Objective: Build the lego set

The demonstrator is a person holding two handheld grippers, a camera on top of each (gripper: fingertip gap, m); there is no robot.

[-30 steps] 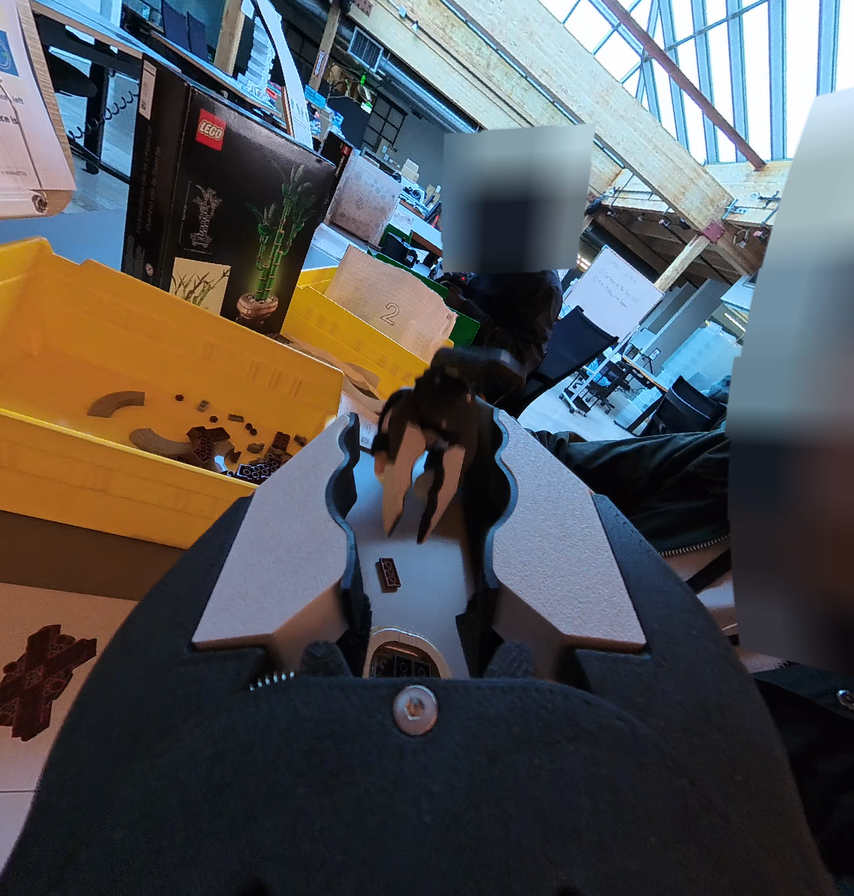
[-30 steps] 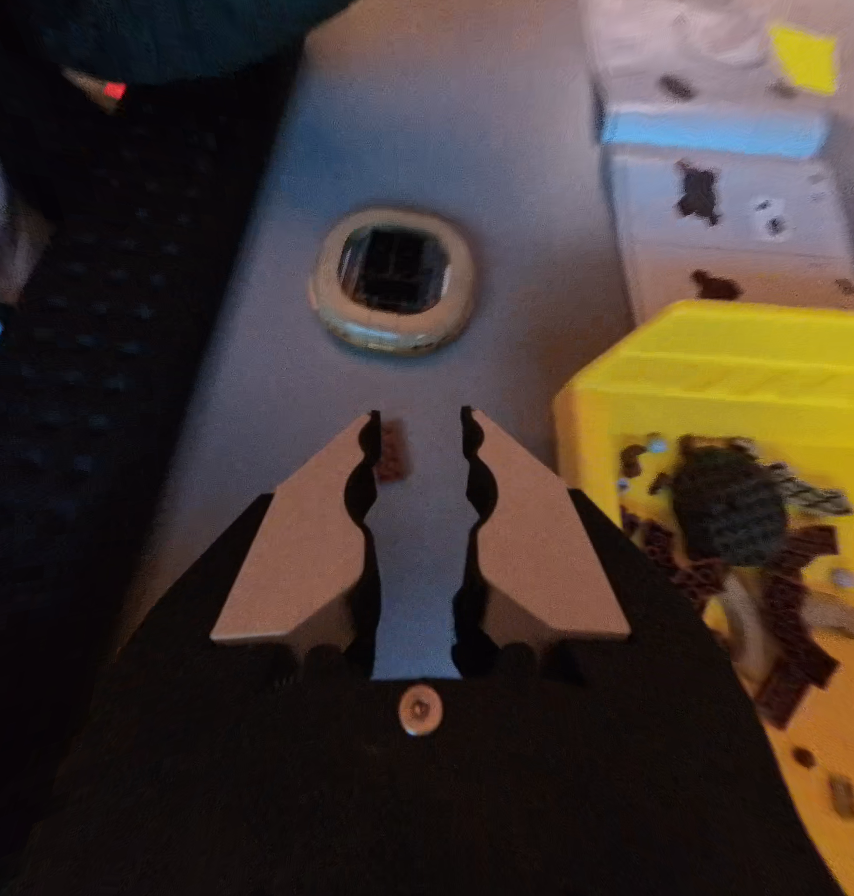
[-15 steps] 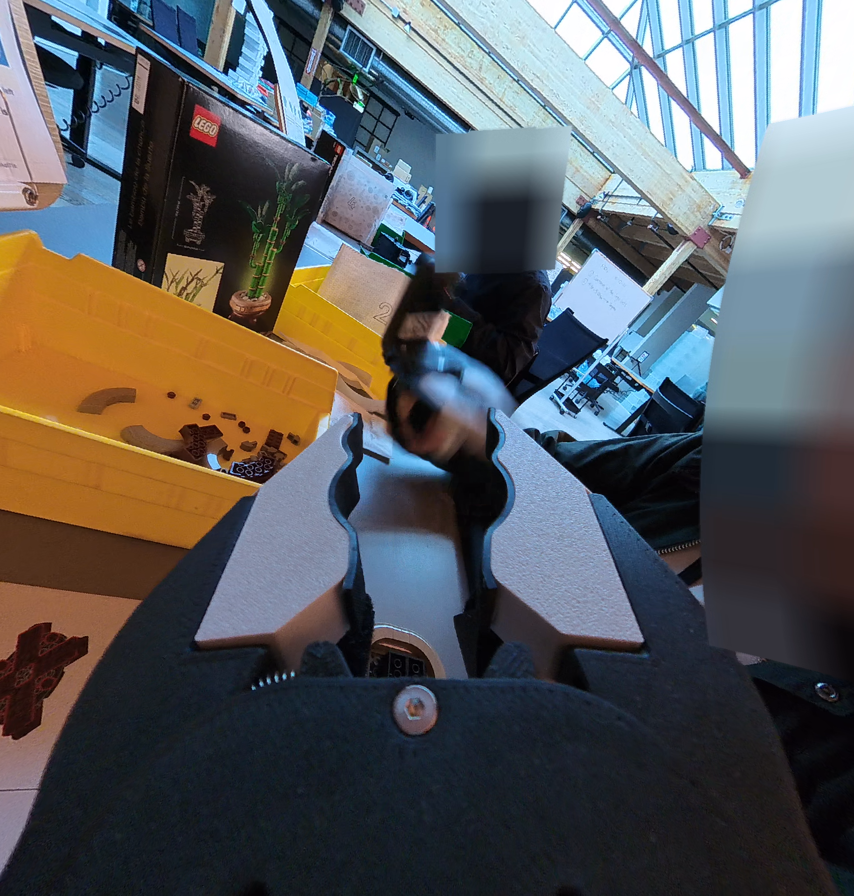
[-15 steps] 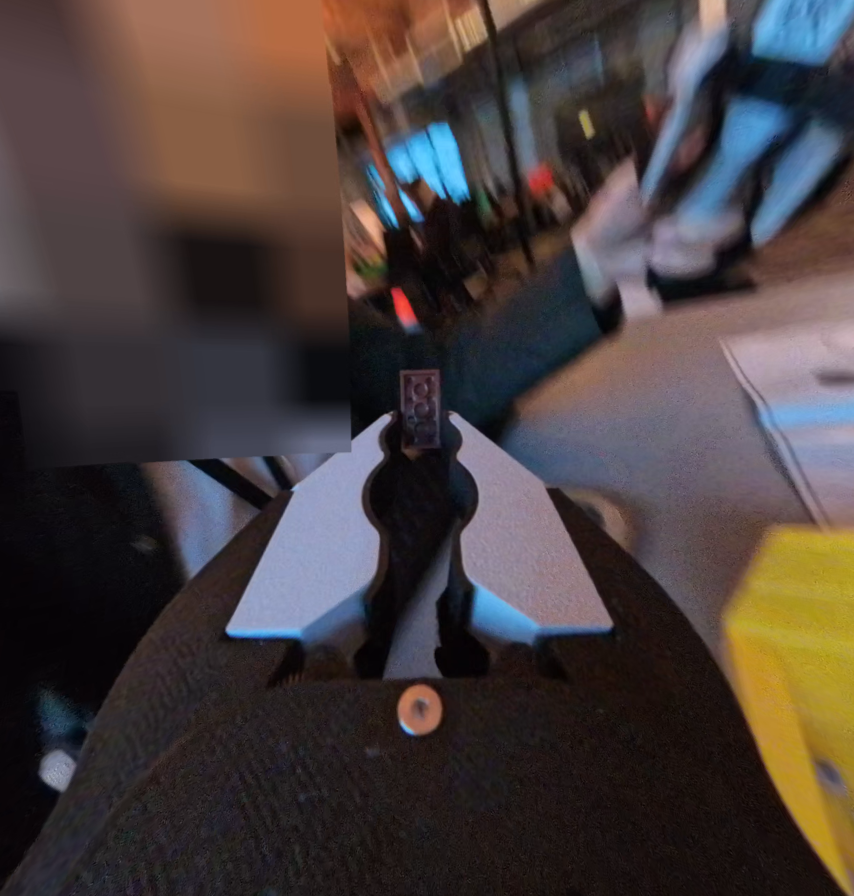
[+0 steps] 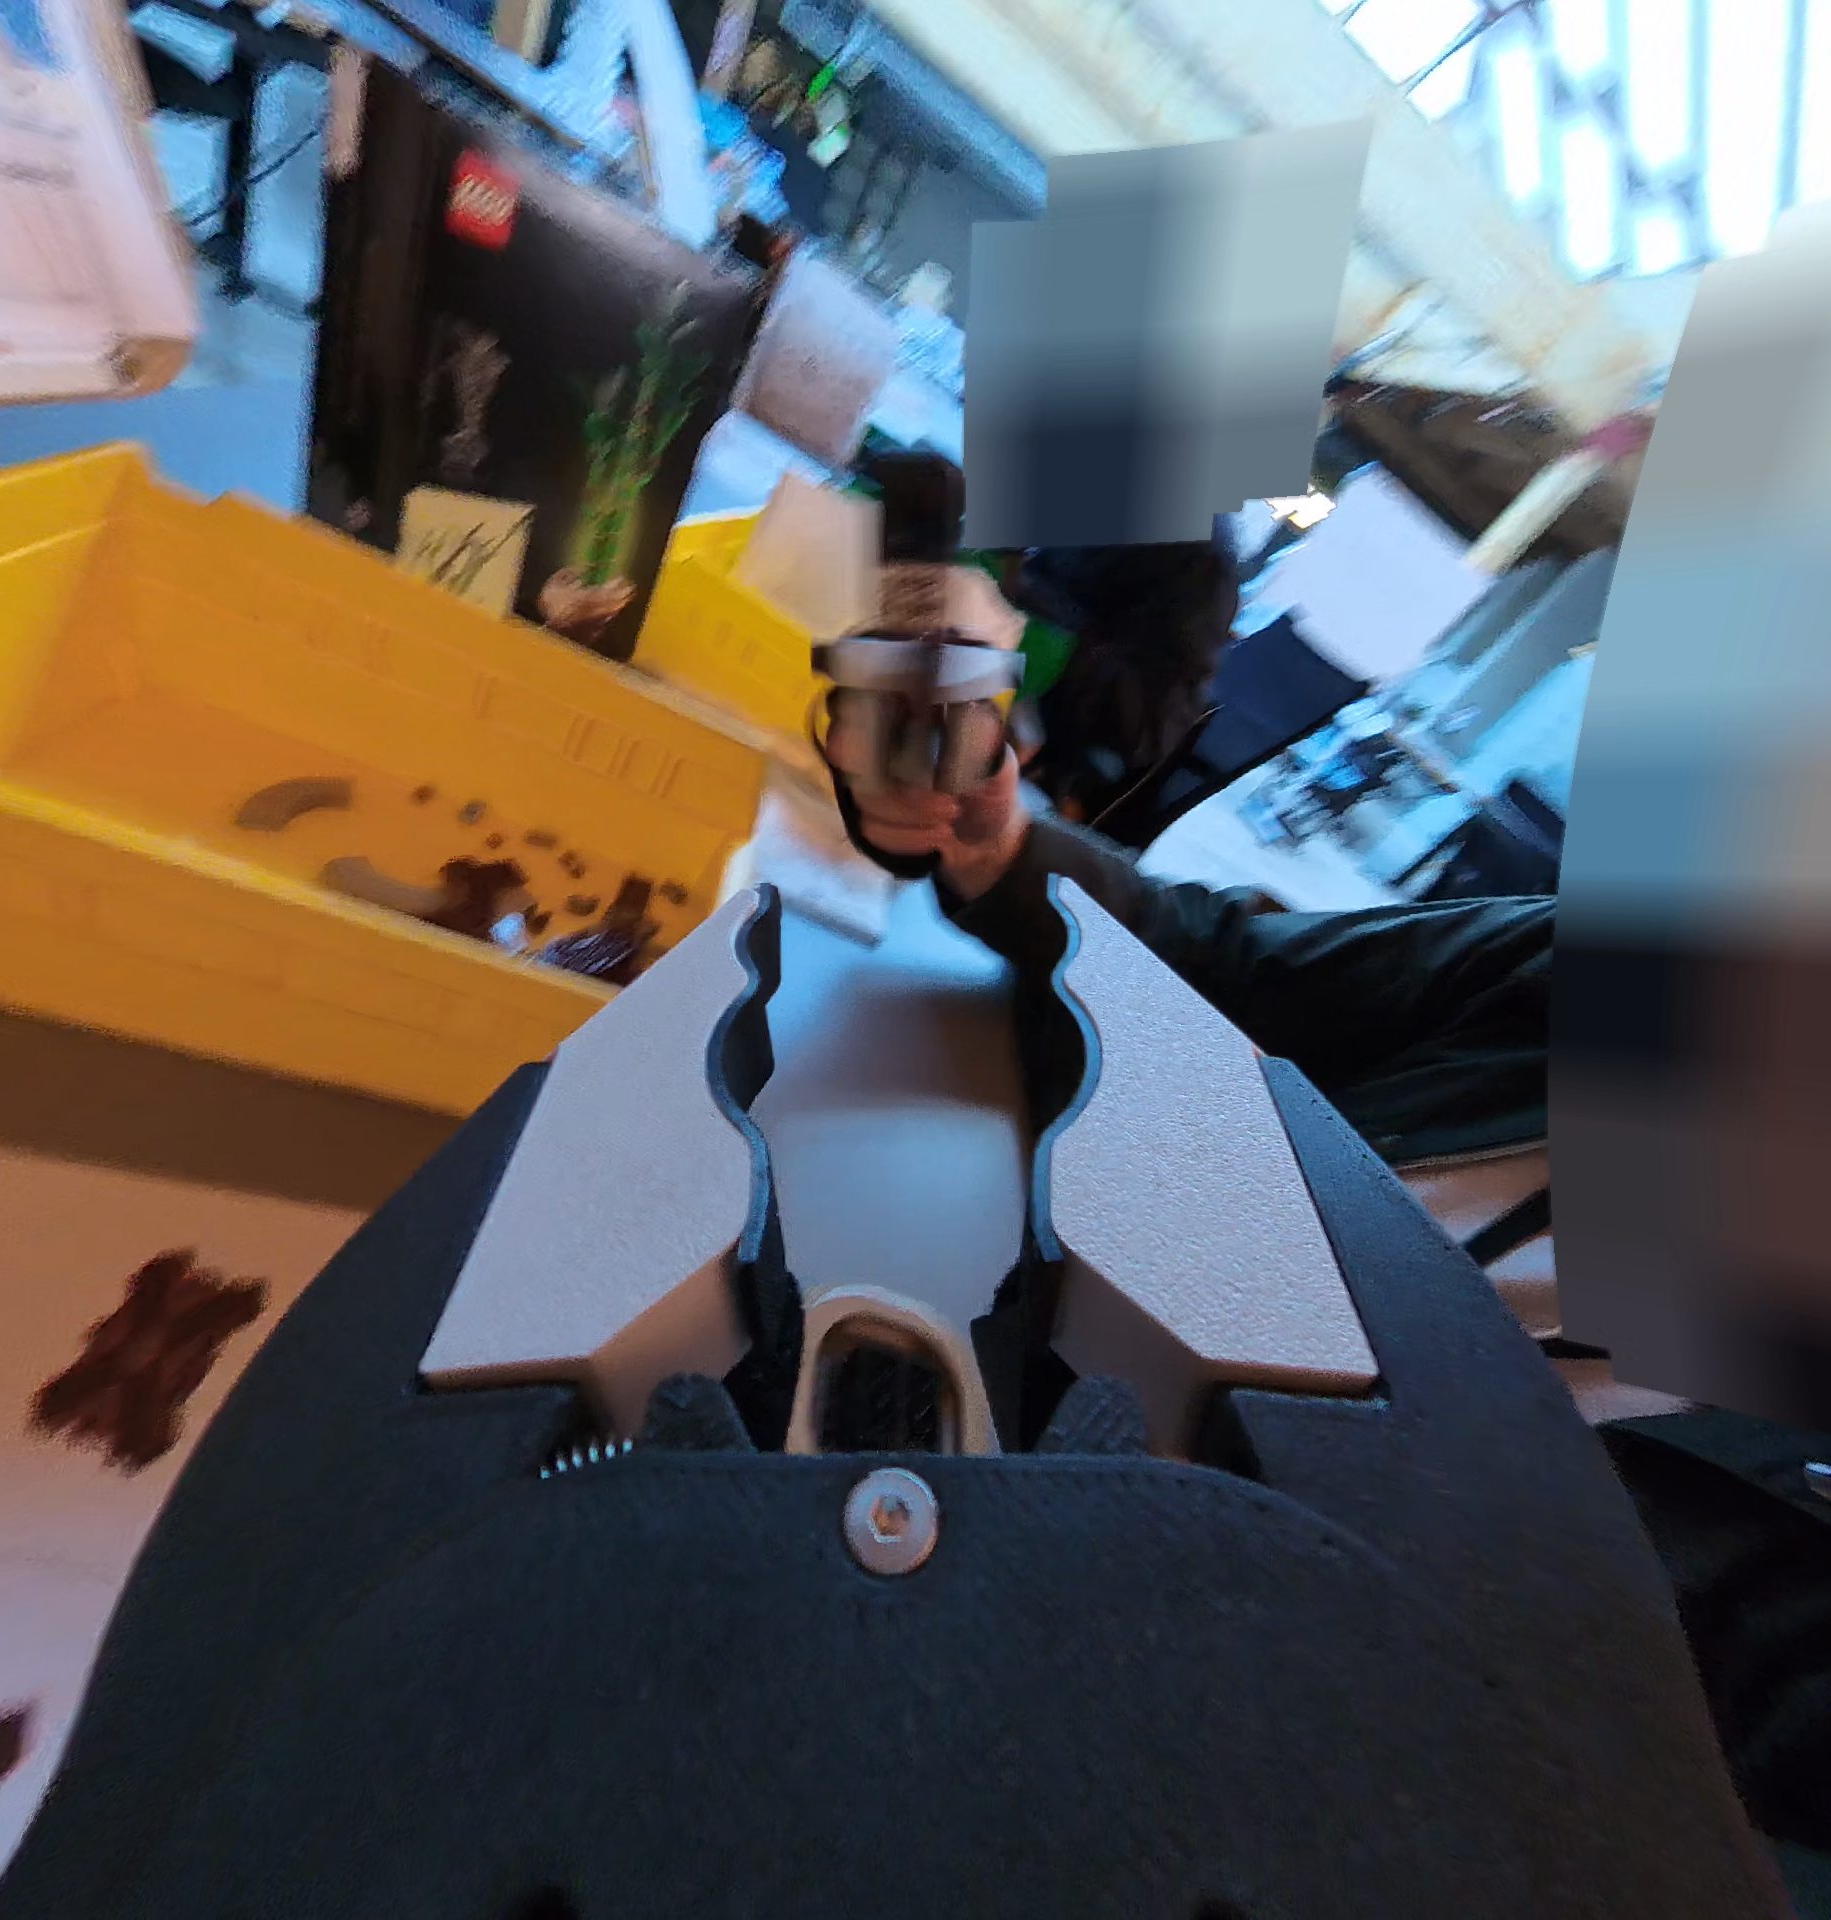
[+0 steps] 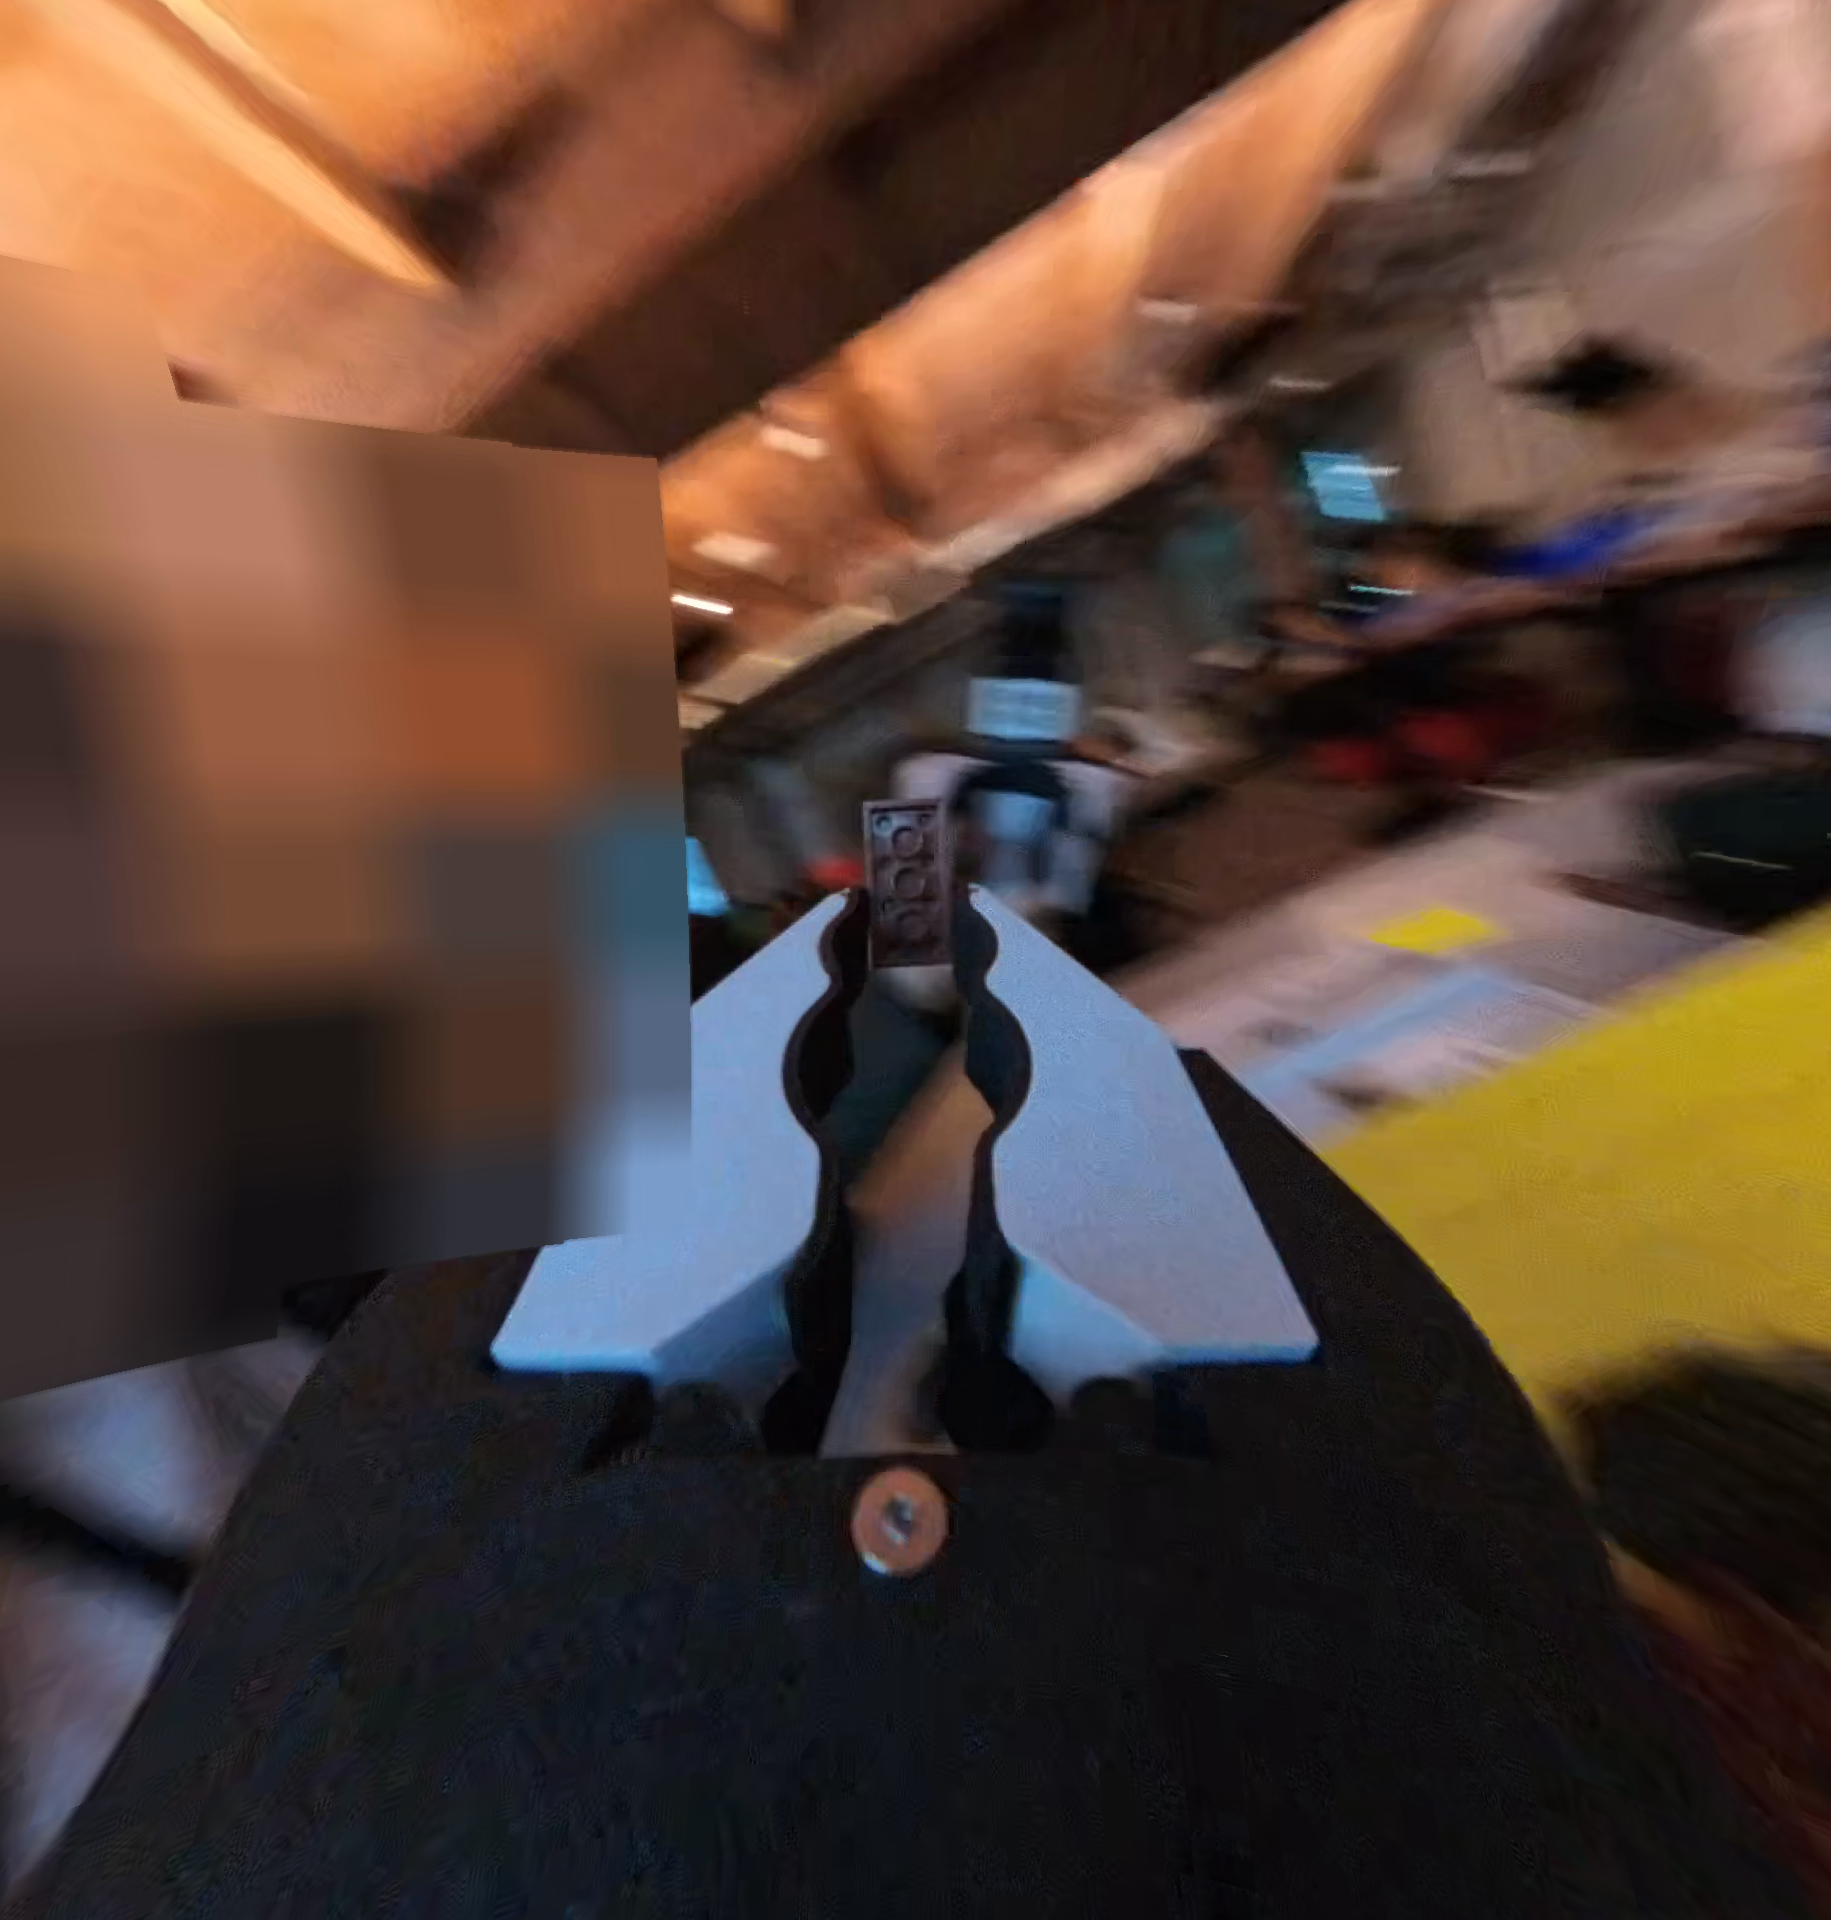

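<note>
My right gripper (image 6: 909, 914) has its two pale, wavy-edged fingers nearly closed on a small dark brown plastic lego plate (image 6: 906, 885), thin and rectangular with two rows of studs. The plate stands upright at the very fingertips, pinched by its lower part with its studded face turned back toward the camera and its upper part standing clear above the tips. This gripper is lifted well off the table and pointed out into the room (everything behind the plate is smeared, so I cannot say what lies there).

My left gripper (image 5: 909, 914) is spread about halfway with nothing between its fingers. Low between them, close in at their roots, sits a beige plastic ring with a dark studded centre (image 5: 890, 1382) on the grey table (image 5: 890, 1049). To its left is a yellow plastic bin (image 5: 298, 935) with loose brown and tan pieces.

I judge that I am carrying a picked piece toward where it gets fitted, probably that ring assembly. Next I need to bring the plate down, turn it studs up over the dark centre, line it up and press, with the left gripper steadying the ring. The hold is shallow, so the plate could twist.
</note>
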